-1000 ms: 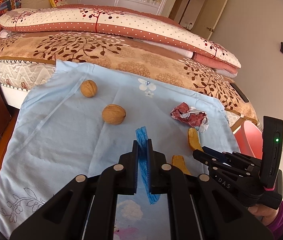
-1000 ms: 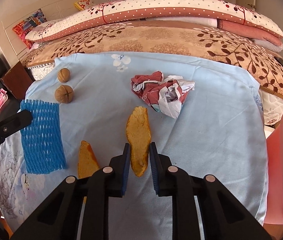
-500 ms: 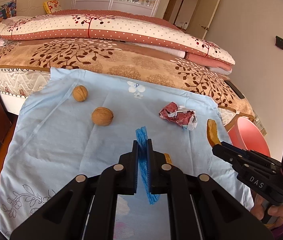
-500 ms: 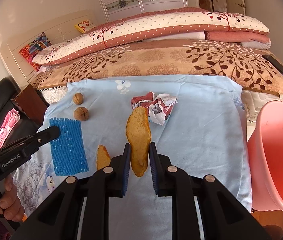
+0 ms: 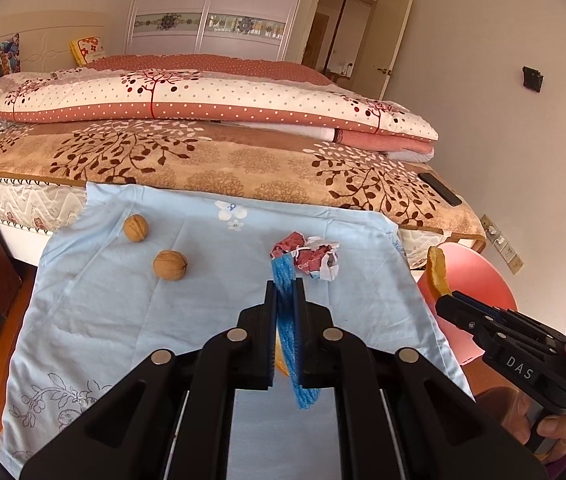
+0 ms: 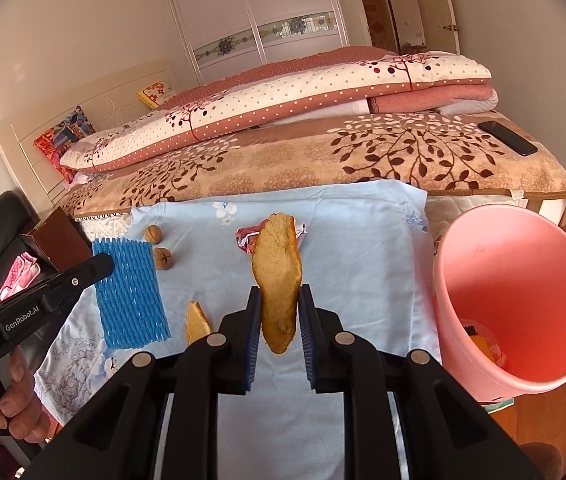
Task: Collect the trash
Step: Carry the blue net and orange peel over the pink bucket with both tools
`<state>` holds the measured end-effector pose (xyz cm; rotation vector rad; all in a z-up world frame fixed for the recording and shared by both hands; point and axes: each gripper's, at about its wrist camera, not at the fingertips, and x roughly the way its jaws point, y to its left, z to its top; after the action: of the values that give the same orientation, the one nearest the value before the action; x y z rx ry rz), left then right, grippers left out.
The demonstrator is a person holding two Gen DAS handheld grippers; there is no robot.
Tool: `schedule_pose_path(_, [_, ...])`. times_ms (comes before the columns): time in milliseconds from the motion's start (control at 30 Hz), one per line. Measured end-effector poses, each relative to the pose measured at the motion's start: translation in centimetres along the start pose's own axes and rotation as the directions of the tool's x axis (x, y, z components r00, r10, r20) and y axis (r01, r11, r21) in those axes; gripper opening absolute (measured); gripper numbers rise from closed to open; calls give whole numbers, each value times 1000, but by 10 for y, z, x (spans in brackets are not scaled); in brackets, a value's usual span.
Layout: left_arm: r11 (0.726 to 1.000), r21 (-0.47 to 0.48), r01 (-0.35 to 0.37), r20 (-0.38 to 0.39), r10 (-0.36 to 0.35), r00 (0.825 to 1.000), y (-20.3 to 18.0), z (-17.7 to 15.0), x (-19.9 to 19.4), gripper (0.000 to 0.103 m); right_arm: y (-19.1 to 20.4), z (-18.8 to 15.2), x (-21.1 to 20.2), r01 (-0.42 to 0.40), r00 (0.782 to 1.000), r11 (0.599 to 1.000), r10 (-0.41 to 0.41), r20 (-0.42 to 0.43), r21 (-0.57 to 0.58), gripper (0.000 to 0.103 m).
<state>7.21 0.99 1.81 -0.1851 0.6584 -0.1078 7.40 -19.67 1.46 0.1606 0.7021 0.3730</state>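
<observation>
My left gripper (image 5: 285, 286) is shut on a blue foam net (image 5: 287, 320) and holds it above the light blue cloth (image 5: 103, 300); the net also shows in the right wrist view (image 6: 129, 292). My right gripper (image 6: 280, 296) is shut on an orange peel (image 6: 277, 276), lifted above the cloth, left of the pink bin (image 6: 523, 312). A second peel piece (image 6: 197, 322) lies on the cloth. A crumpled red and white wrapper (image 5: 309, 256) lies ahead of the left gripper. The right gripper with its peel (image 5: 437, 272) shows at the right of the left wrist view.
Two walnuts (image 5: 169, 265) (image 5: 136, 228) lie on the cloth at the left. The bed with folded quilts (image 5: 203, 96) stands behind. A black phone (image 6: 507, 138) lies on the blanket. The bin holds some scraps at its bottom (image 6: 483, 344).
Both grippers have risen from the cloth with their loads. The right gripper has swung right toward the pink bin, which has come into full view.
</observation>
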Motion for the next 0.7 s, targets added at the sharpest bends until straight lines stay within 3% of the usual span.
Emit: schedule_pose_path(700, [989,114,93,79,-103,992,-72,19,-17,7,-53,5,-50,78,992,993,-86,93,83,18])
